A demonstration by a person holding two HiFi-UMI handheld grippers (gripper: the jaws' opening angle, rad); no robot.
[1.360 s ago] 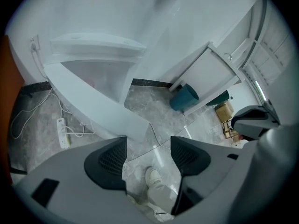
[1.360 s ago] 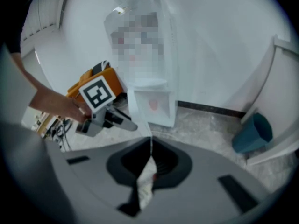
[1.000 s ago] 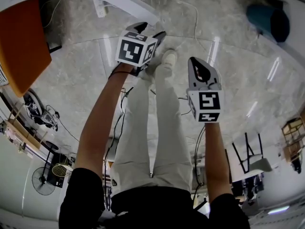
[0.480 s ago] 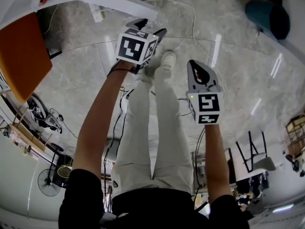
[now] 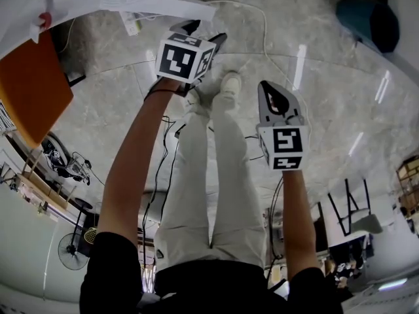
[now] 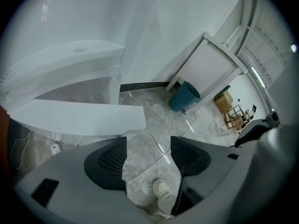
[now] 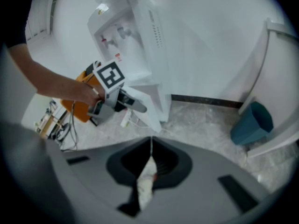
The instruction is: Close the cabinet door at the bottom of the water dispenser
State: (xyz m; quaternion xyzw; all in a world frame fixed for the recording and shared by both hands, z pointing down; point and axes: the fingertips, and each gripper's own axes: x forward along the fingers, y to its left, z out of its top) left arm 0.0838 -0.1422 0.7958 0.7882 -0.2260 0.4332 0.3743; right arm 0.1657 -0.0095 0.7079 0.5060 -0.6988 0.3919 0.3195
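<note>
White door [image 6: 79,118] at the foot of the dispenser [image 7: 140,41] is open and sticks out over the grey marble floor [image 5: 327,110]. Left gripper [image 6: 148,146] is held out right by it, fingers spread wide with nothing in them. Only floor and 1 shoe [image 6: 162,189] show through the gap, and the door sits just beyond the left finger rather than between the 2. From the head view the left gripper [image 5: 204,34] is just under the door [image 5: 163,6]; can't tell if it actually touches. Right gripper [image 7: 150,148] is held lower down in the head view, nearer the person, fingers pressed together at the tips and holding nothing. Its own view catches the left gripper [image 7: 117,97] low against the front of the dispenser. Teal bin [image 7: 252,120] stands off to the right by the wall, well apart from the dispenser. Orange panel [image 5: 33,87] sits on the dispenser's left side.
</note>
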